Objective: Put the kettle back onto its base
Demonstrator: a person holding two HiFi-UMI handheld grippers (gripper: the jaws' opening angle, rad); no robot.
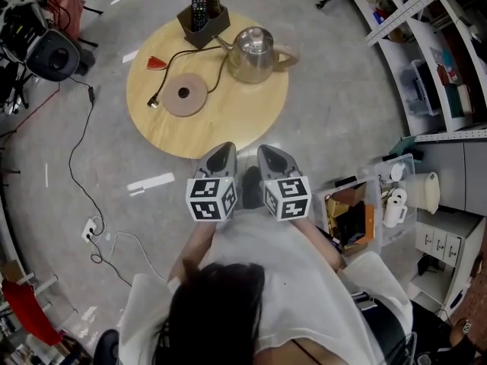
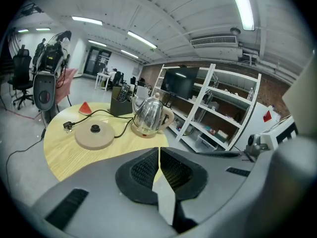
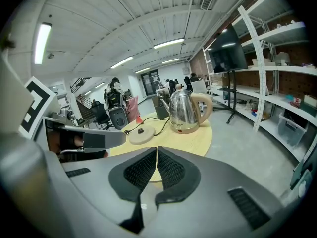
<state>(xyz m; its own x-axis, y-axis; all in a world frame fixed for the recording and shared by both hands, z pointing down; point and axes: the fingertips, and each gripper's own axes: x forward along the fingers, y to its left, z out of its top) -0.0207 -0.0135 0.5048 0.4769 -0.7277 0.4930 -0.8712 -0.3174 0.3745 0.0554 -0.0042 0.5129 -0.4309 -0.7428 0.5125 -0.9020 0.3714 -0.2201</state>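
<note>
1. The left gripper [image 1: 222, 150] and the right gripper [image 1: 268, 151] are held close side by side, just short of the table's near edge. Each has its jaws pressed together, with nothing between them.
2. Directly ahead of both grippers is a round, light-wood table [image 1: 228, 131] standing on a polished grey floor [image 1: 342, 120].
3. The steel kettle [image 1: 253, 54], with its beige handle, stands upright on the bare wood roughly straight ahead of the pair. It is on the far half of the tabletop, well apart from either gripper.
4. The round beige base [image 1: 184, 93] lies flat ahead and to the left of the left gripper, nearer than the kettle and separate from it.
5. A black cord [image 1: 176, 55] loops over the tabletop beyond the base. Its plug [image 1: 154, 103] lies on the wood just left of the base.
6. At the far rim, beyond the kettle, is a dark box [image 1: 202, 23] holding remote controls. A small red wedge [image 1: 155, 62] lies further left.
7. To the right of the right gripper are white shelving [image 1: 426, 52] and an open crate of clutter [image 1: 350, 219] on the floor.
8. To the left of the left gripper, a black cable trails across the floor to a white power strip [image 1: 91, 230]. A black speaker-like unit [image 1: 52, 54] stands far ahead on the left.
9. The gripper views show a large workshop hall with a ribbed ceiling, strip lights [image 2: 140, 39] and a dark screen [image 2: 181, 82] by the shelves.
</note>
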